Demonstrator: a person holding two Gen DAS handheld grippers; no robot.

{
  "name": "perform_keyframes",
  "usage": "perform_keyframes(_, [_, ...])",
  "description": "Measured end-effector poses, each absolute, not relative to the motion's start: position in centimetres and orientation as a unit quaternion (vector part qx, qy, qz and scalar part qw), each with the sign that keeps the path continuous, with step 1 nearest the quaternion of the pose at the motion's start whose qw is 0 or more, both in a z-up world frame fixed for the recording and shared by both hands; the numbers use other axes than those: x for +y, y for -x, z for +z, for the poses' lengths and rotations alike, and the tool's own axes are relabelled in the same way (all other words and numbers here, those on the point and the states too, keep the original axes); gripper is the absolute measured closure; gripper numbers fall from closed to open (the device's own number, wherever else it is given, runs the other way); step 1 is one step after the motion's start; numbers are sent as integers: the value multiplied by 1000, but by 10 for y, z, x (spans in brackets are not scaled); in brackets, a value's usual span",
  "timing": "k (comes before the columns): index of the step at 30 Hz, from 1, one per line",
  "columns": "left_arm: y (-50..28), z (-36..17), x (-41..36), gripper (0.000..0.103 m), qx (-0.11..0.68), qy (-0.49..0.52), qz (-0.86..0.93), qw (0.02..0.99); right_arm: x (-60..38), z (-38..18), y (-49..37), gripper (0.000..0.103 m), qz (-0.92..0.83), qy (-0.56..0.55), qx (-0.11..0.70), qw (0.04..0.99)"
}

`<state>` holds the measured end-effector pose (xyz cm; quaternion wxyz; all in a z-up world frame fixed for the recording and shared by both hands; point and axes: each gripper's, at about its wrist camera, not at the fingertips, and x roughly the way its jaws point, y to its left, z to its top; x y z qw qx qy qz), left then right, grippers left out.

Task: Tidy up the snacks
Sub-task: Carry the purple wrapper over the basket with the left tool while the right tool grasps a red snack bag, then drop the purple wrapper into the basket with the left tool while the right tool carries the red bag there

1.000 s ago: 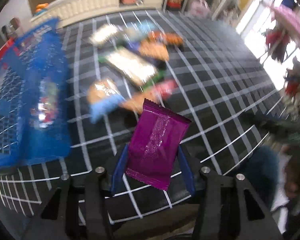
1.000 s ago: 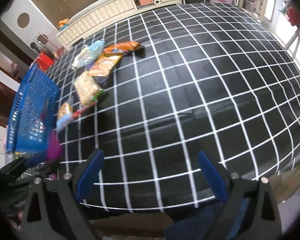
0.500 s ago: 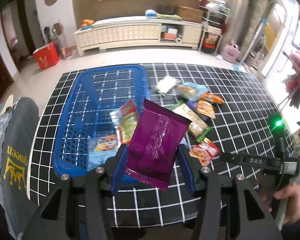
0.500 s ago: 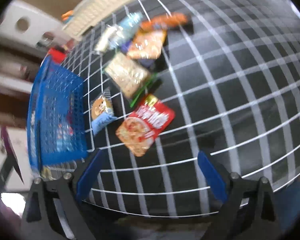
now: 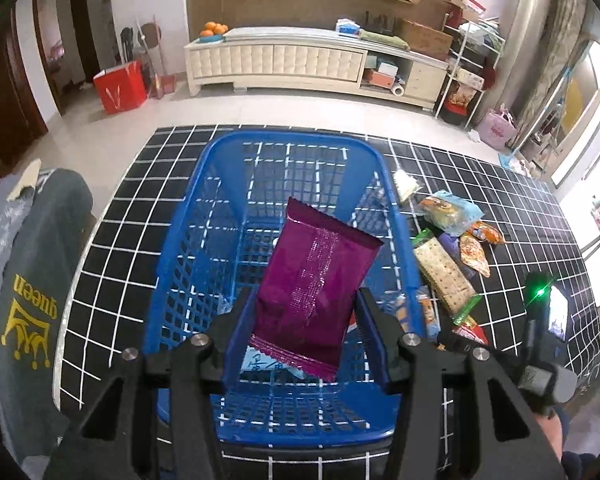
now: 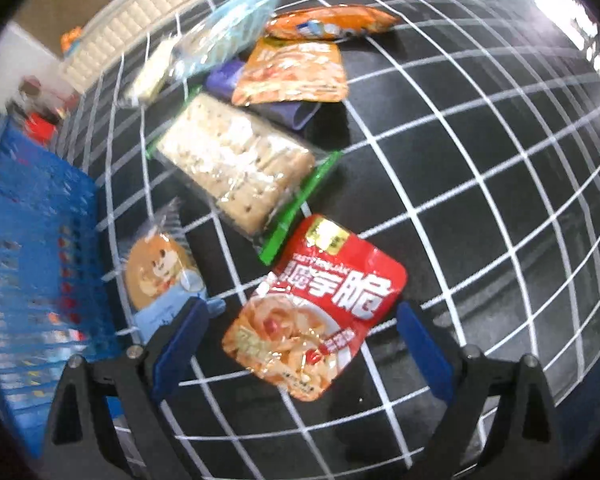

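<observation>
Since the prev. frame, our left gripper (image 5: 306, 320) has swung over the blue basket (image 5: 180, 280), jaws clamped on the purple packet (image 5: 312, 296), which hangs above the basket's interior. Our right gripper (image 6: 300, 340) has dropped toward the red pouch (image 6: 316, 312), jaws spread wide, empty, pouch between them. Cracker pack (image 6: 236, 164) lies at 11 o'clock of the pouch; blue cartoon packet (image 6: 160, 276) at 9, beside the basket.

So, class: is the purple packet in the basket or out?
Out: the purple packet is gripped in the left gripper, above the blue basket.
</observation>
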<state>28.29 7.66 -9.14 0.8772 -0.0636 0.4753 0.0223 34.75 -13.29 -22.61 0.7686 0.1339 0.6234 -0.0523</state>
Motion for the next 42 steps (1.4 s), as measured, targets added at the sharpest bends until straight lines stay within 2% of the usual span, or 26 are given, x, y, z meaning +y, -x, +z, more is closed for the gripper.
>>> perform_keyframes(3, [-281, -94, 83, 55, 475, 67, 18, 877, -111, -231, -348, 5, -66, -53, 625, 776])
perform_keyframes(6, [-278, -99, 86, 55, 475, 70, 7, 877, -106, -230, -346, 6, -61, -41, 613, 786])
perform_keyframes(7, [-277, -101, 87, 55, 476, 71, 5, 877, -105, -229, -344, 10, -59, -37, 610, 789])
perform_keyframes(8, [-276, -103, 88, 55, 477, 70, 3, 876, -104, -227, -342, 14, -55, -32, 605, 794])
perform_keyframes(9, [-276, -104, 88, 55, 478, 70, 1, 875, -101, -224, -341, 28, -50, -28, 601, 797])
perform_keyframes(11, [-274, -106, 90, 55, 480, 74, -3, 874, -99, -218, -336, 44, -37, -19, 598, 801])
perform_keyframes(16, [-272, -105, 91, 55, 479, 66, 7, 875, -113, -213, -322, 67, -9, -16, 590, 807])
perform_keyframes(20, [-271, -105, 86, 55, 484, 72, -6, 872, -129, -214, -309, 76, 9, -40, 590, 806])
perform_keyframes(21, [-272, -105, 85, 55, 485, 71, -6, 872, -133, -213, -307, 92, 14, -50, 587, 808])
perform_keyframes(22, [-272, -105, 82, 55, 487, 71, -7, 871, -137, -211, -306, 95, 19, -59, 587, 807])
perform_keyframes(28, [-270, -102, 70, 55, 489, 64, -13, 870, -156, -193, -296, 95, 32, -74, 565, 821])
perform_keyframes(34, [-269, -96, 65, 55, 493, 57, -6, 868, -169, -144, -285, 95, 64, -89, 528, 842])
perform_keyframes(42, [-281, -103, 80, 55, 514, 46, 9, 856, -140, -91, -273, 95, 137, -67, 478, 865])
